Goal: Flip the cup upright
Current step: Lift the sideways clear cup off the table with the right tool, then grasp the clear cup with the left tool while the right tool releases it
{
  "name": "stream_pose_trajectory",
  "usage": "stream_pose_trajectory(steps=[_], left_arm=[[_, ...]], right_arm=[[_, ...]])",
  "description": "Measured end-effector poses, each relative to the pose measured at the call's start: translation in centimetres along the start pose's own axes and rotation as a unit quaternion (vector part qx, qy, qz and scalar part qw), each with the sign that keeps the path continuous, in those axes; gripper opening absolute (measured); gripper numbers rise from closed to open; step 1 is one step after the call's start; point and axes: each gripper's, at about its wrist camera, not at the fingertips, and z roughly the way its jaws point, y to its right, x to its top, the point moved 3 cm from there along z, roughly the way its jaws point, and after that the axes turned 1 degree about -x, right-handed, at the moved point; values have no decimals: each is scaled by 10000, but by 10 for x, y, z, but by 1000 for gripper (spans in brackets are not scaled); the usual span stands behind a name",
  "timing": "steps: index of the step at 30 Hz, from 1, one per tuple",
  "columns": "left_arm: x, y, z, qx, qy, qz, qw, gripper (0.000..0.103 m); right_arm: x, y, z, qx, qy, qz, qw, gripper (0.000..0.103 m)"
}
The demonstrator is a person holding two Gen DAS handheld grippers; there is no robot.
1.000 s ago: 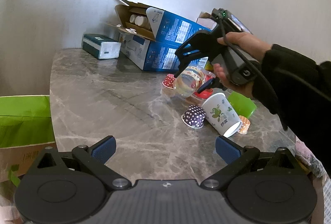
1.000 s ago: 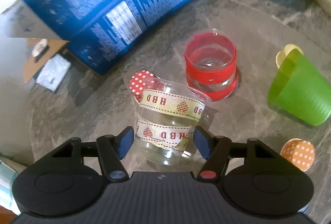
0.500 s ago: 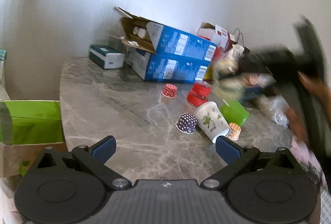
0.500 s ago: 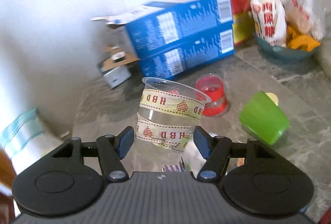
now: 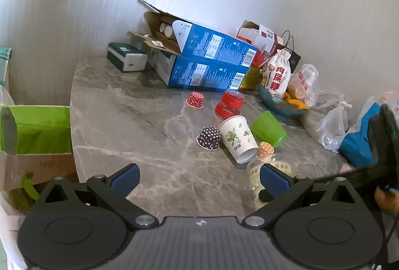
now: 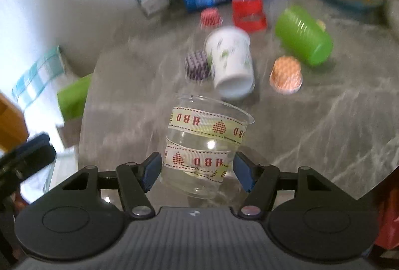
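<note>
The right tool (image 6: 194, 171) is closed on the lower body of the clear cup (image 6: 204, 145), one pad on each side below the ribbon bands, so the mouth faces away from the wrist and the base sits nearest the camera; that low grip leaves the rim free and lets the base meet the counter (image 6: 324, 125) first. The cup hangs tilted over the near part of the counter, and whether its base touches the stone cannot be told. The left tool (image 5: 198, 177) is spread wide with nothing between its pads, held back at the near edge, probably to stay out of the way. Ahead, the white paper cup (image 6: 230, 63) lies on its side, with the purple dotted cup (image 6: 197, 66) just beside it and the orange dotted cup (image 6: 286, 74) near; the green cup (image 6: 304, 36) lies farther back. Bare stone spreads to the right of the clear cup, which looks like the safest room for setting it down, while the counter's curved edge falls away to the left.
</note>
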Motion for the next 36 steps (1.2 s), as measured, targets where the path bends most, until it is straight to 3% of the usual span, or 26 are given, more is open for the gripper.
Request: stream_pose_trajectory(steps=[6,11,18,25,30,36], left_arm=[[5,19,19,210,-344,66,9992,103],[11,35,50,-57,-922,-60,9957,103],[6,56,89,-8,-1819,28,9833,101],[5,83,110,117,-2197,286,9751,100],[4,104,122,166,-2360,501,9703,100],[-5,120,141,272,-2627,656,9623,100]], right_arm=[[-6,-8,15,96,-213,-378,9990,67],[-18,-6,19,272,-301,-465,9981,71],[-22,0,13,526,-197,-504,9971,79],[-29,10,5,802,-131,-569,9951,85],[-35,21,-2,1000,-69,-448,9940,86],[-49,41,-13,1124,-15,-137,9936,95]])
